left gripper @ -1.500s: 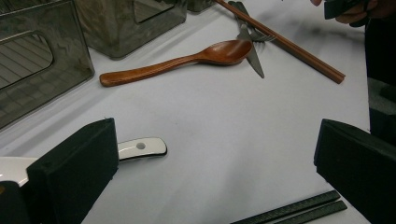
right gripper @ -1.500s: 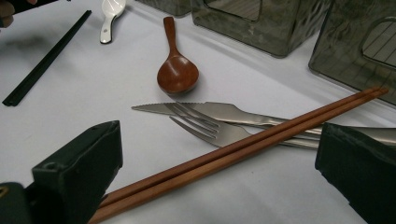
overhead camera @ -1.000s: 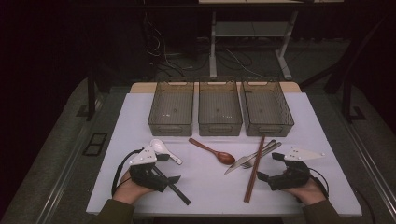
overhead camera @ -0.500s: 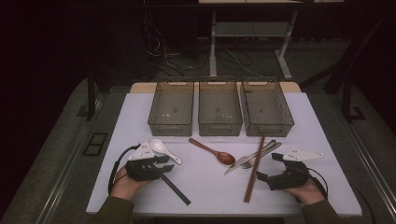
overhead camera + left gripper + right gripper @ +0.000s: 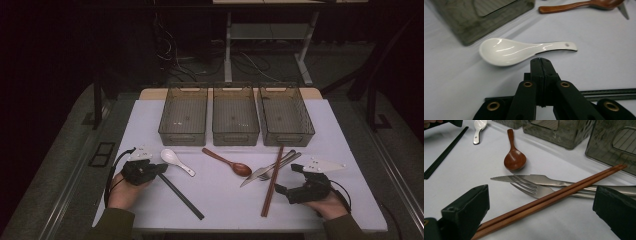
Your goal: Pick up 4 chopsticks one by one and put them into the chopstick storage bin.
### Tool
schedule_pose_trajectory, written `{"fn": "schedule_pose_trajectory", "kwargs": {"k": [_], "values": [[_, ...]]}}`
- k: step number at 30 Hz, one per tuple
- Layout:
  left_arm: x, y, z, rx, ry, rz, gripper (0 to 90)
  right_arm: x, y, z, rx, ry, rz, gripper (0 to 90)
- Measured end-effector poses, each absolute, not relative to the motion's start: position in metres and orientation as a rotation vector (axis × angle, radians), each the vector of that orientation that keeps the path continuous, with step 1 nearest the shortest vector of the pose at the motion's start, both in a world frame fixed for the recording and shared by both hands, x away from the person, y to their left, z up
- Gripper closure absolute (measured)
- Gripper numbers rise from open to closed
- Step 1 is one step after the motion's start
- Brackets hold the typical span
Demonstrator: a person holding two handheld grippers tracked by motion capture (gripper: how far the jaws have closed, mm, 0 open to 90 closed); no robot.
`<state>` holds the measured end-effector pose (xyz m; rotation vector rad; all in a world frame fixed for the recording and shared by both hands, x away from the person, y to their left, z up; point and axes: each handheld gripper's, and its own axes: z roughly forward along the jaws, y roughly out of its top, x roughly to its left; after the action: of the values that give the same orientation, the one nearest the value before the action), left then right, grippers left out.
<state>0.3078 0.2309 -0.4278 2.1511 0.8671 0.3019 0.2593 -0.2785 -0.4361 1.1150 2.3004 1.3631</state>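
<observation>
Item 1, left gripper [image 5: 156, 169]: over the last second I have brought it round from the black chopsticks toward the white ceramic spoon [image 5: 524, 51]. Its jaws are pressed together with nothing between them and point at the spoon's handle, just short of touching. I judge the spoon my next pick; the jaws must part first.

Item 2, right gripper [image 5: 281, 190]: it has edged forward slightly. Its jaws stand wide apart and straddle the near end of the wooden chopsticks [image 5: 554, 200], gripping nothing.

Item 3, white ceramic spoon: glossy, deep oval bowl, short flat handle with a small hole; it lies on the table [image 5: 220, 200] in front of the left bin [image 5: 183, 131].

Item 4, wooden spoon [image 5: 514, 157]: reddish-brown, smooth, rounded bowl.

Item 5, steel knife [image 5: 529, 179] and fork [image 5: 529, 187]: brushed metal, serrated edge, lying under the wooden chopsticks.

Item 6, black chopsticks [image 5: 181, 196]: matte, slender pair.

Item 7, three bins: smoky translucent plastic, rectangular, empty, so no sorting is done yet
</observation>
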Motion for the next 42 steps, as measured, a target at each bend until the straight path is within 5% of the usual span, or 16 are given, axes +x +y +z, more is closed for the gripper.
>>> {"fn": "schedule_pose_trajectory", "kwargs": {"k": [42], "values": [[0.32, 0.258, -0.439, 2.219, 1.04, 0.393, 89.0, 0.259, -0.279, -0.436, 1.111, 2.298, 1.36, 0.7]]}}
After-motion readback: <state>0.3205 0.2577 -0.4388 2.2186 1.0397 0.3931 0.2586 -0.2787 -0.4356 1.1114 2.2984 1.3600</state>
